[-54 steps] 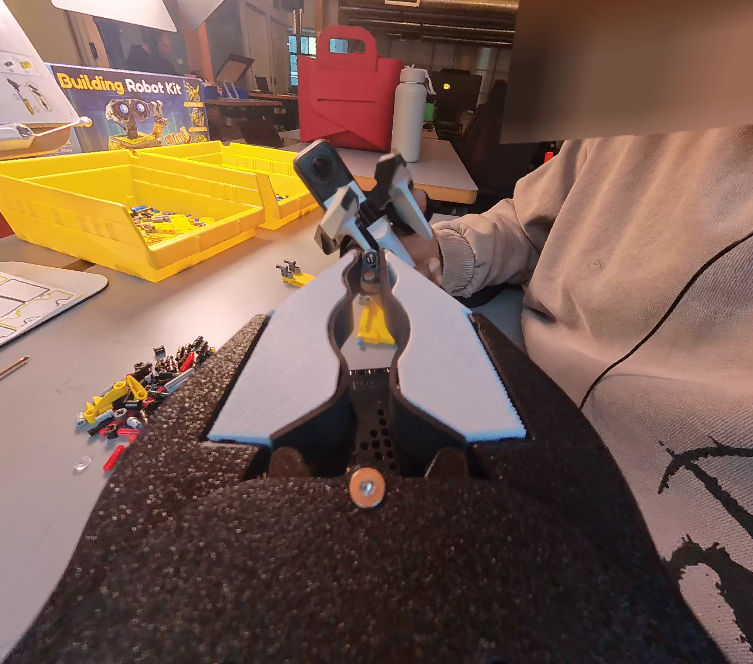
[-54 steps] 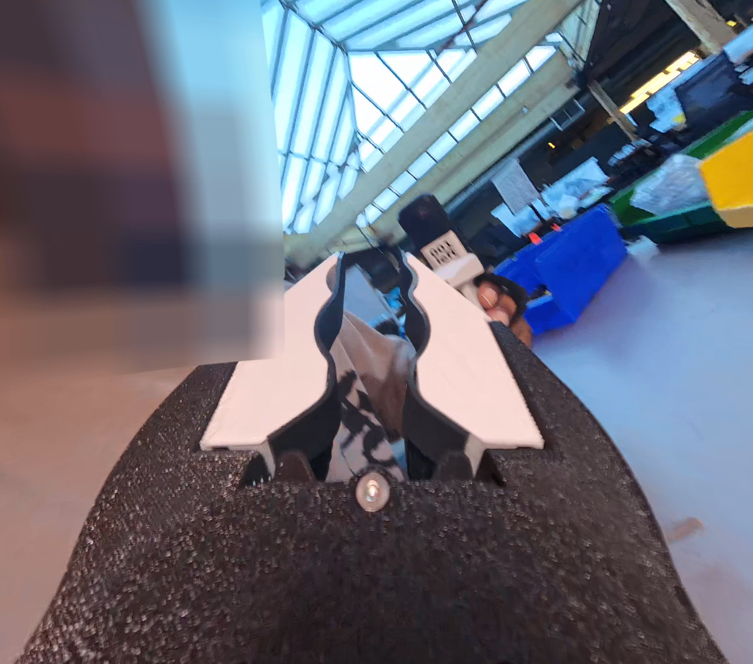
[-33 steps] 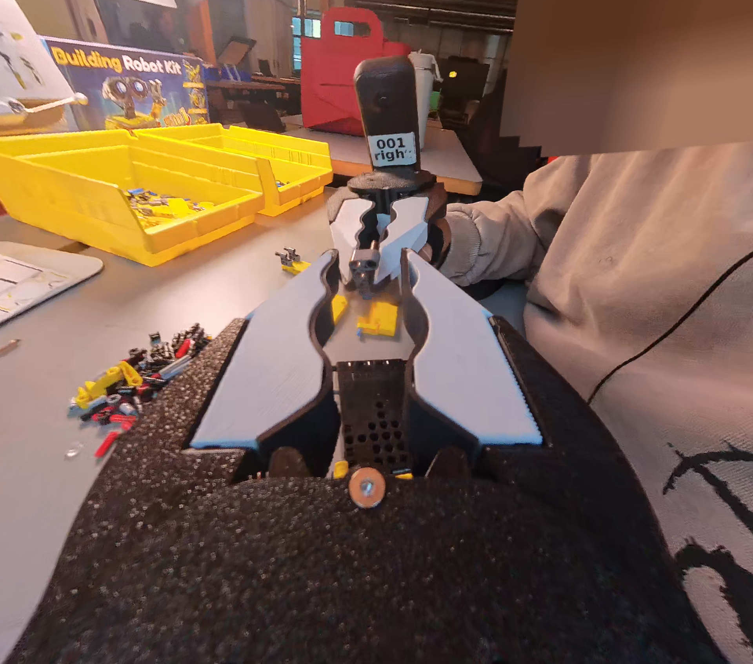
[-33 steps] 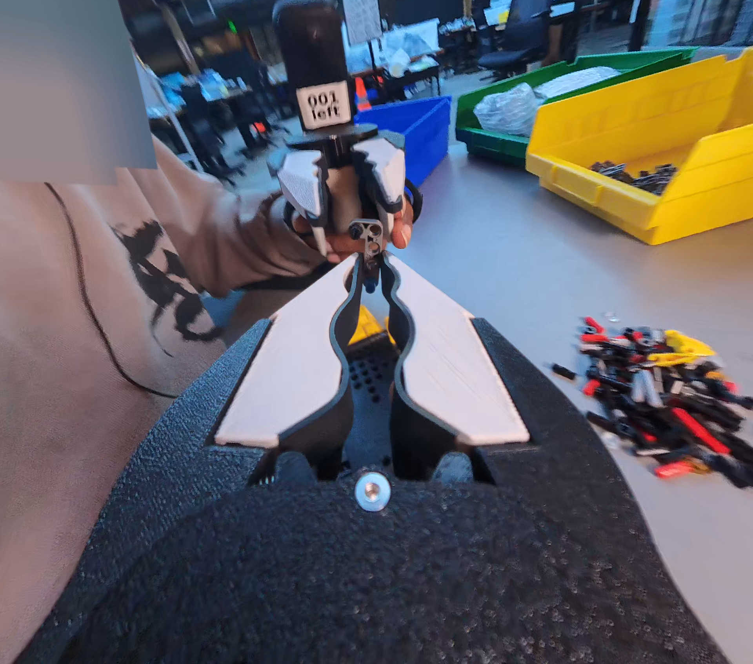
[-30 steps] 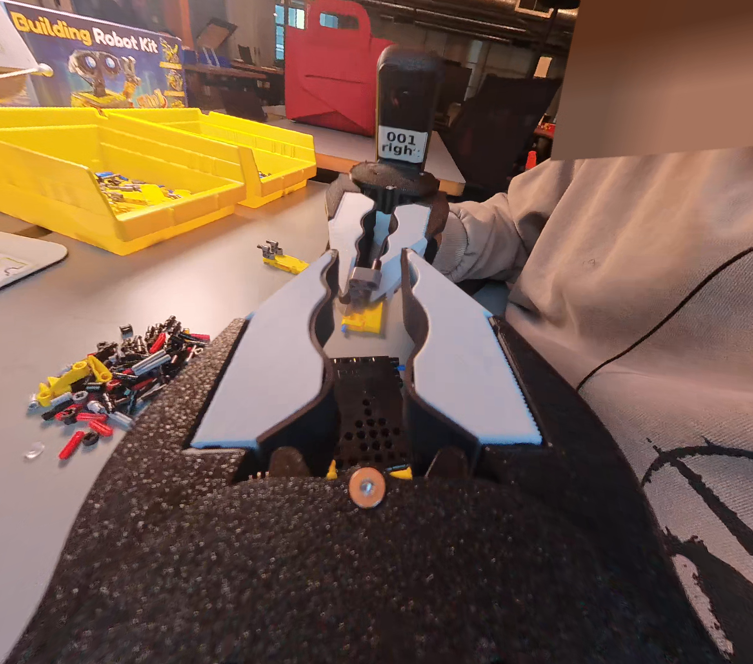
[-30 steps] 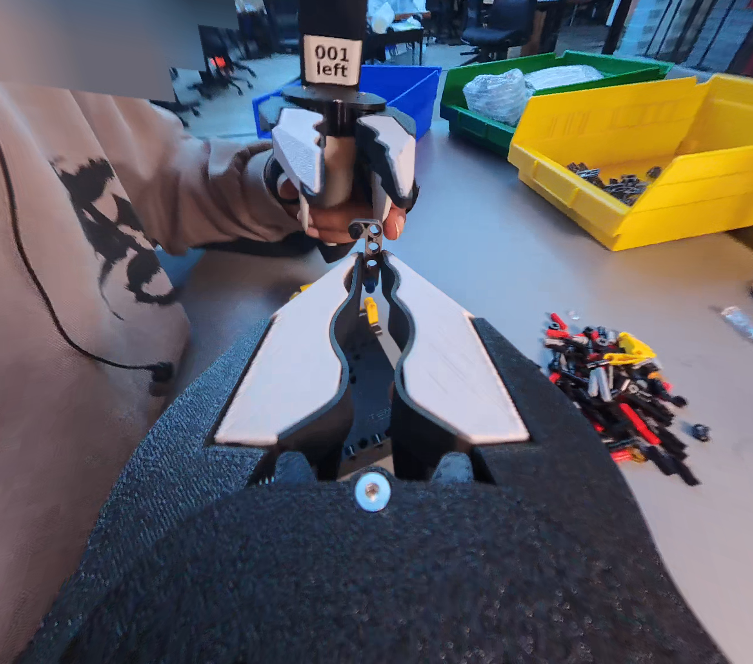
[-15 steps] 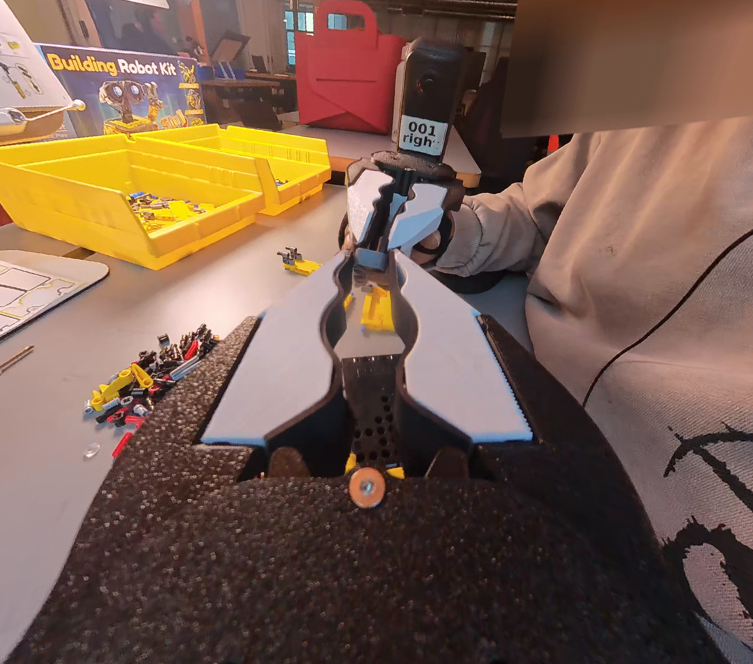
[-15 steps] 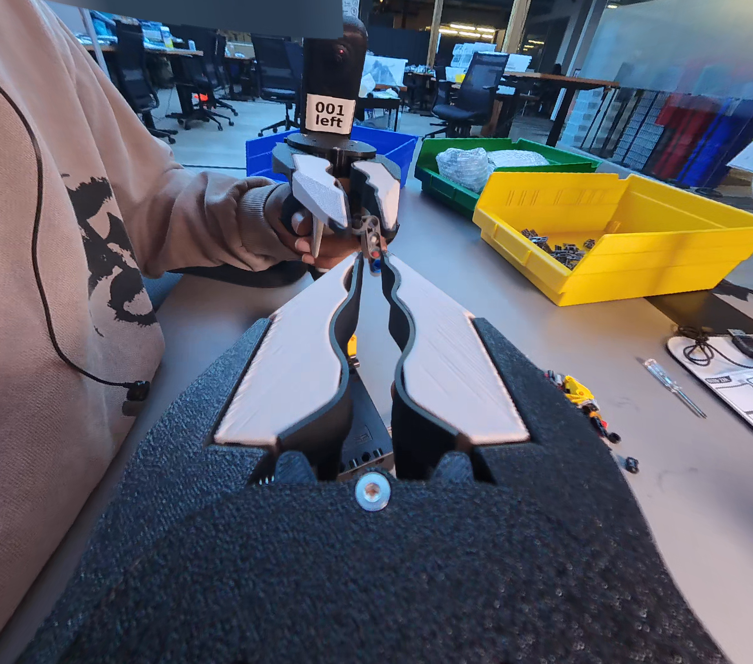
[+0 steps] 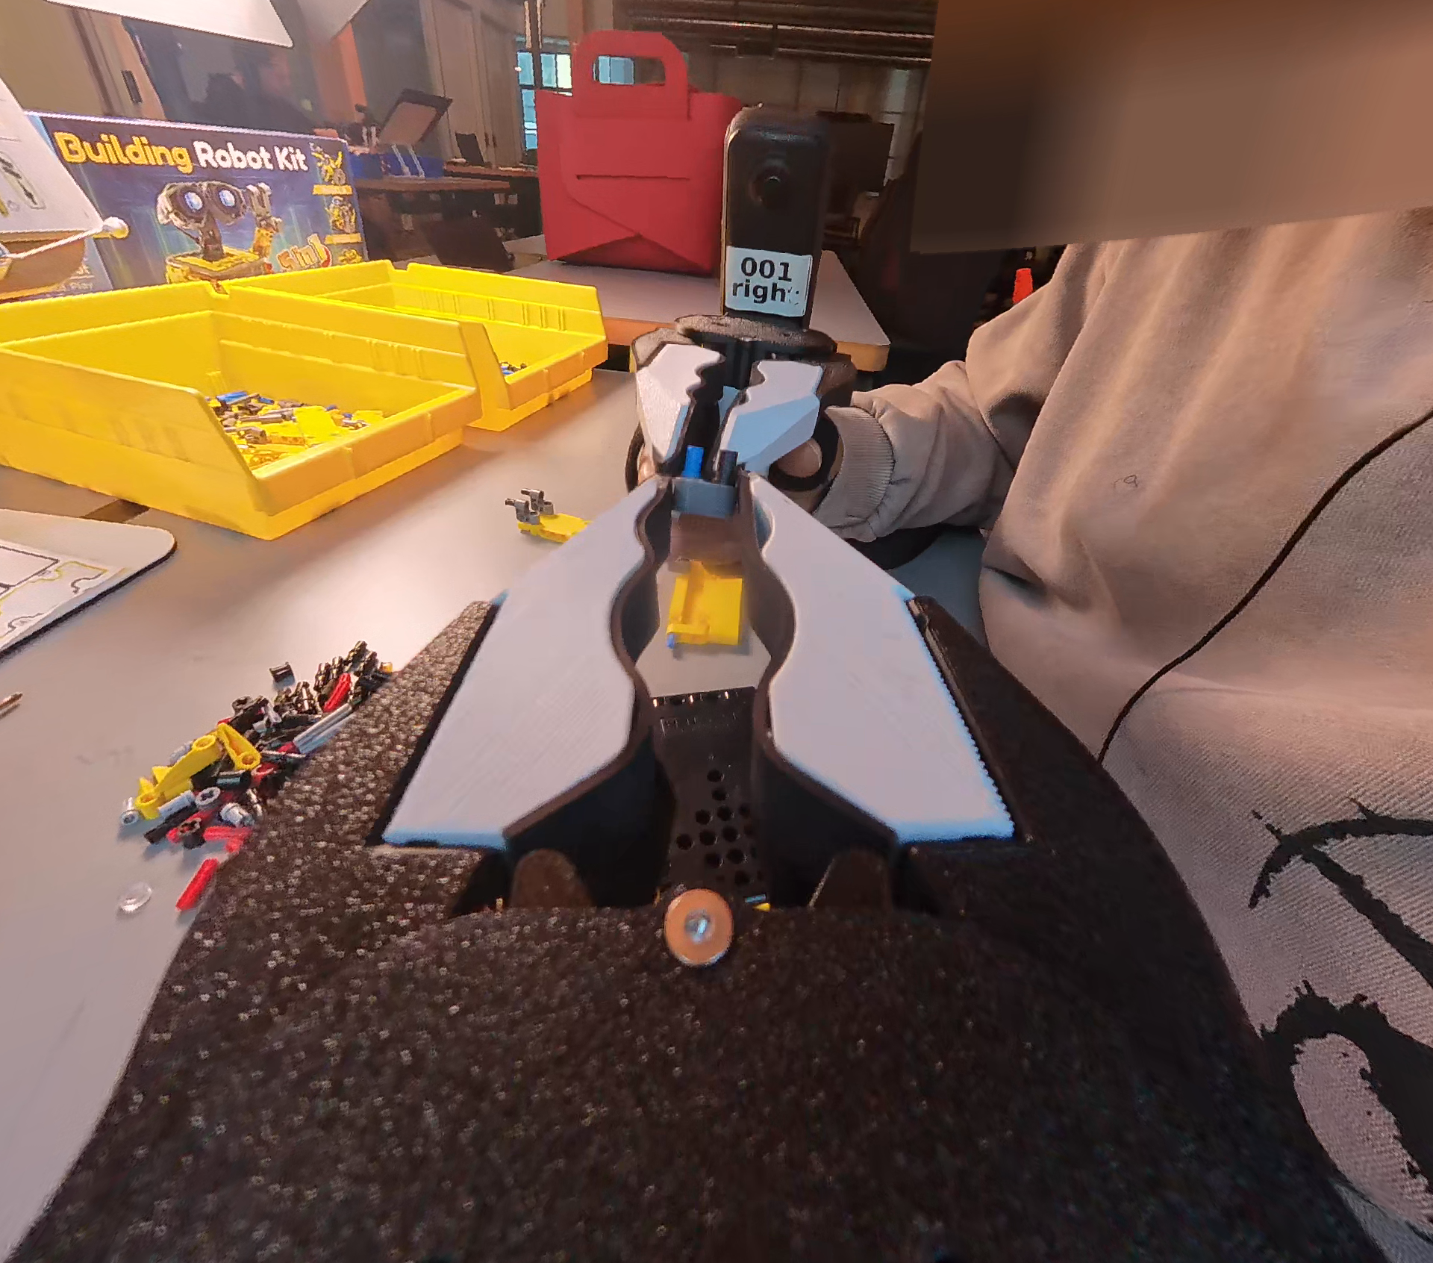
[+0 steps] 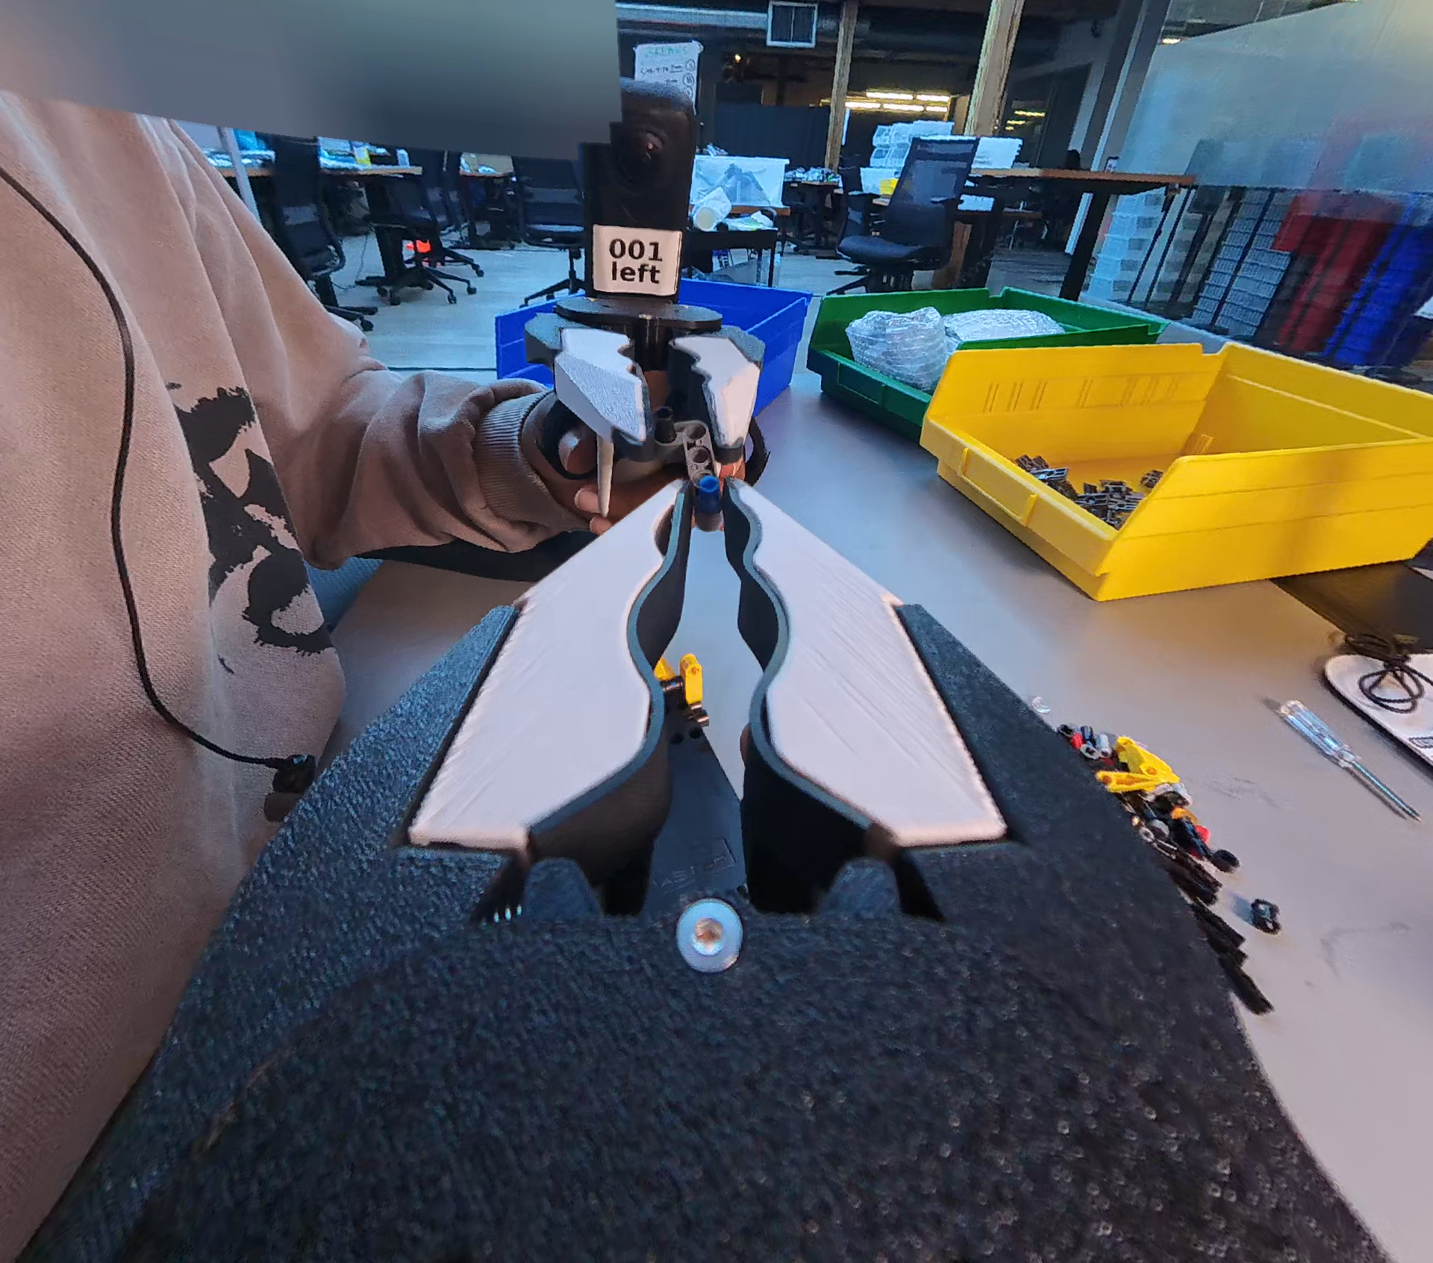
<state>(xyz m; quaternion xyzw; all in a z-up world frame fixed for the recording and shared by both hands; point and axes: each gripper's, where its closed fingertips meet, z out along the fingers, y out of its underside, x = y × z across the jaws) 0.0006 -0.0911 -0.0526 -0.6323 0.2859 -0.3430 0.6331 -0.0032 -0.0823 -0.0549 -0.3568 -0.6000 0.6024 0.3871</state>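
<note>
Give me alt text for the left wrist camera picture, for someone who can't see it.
The left gripper pinches a small grey building-toy connector at its fingertips, meeting the right gripper, which holds a blue pin against it. Below lie a yellow piece and a pile of small parts on the grey table, with yellow bins behind.

Yellow bins (image 9: pixel 256 442), seemingly blue peg (image 10: pixel 706 489)

A small grey beam piece (image 9: pixel 704 498) with holes is held level above the desk (image 9: pixel 403 574), a blue pin (image 10: pixel 707 494) being pressed against its end.
</note>
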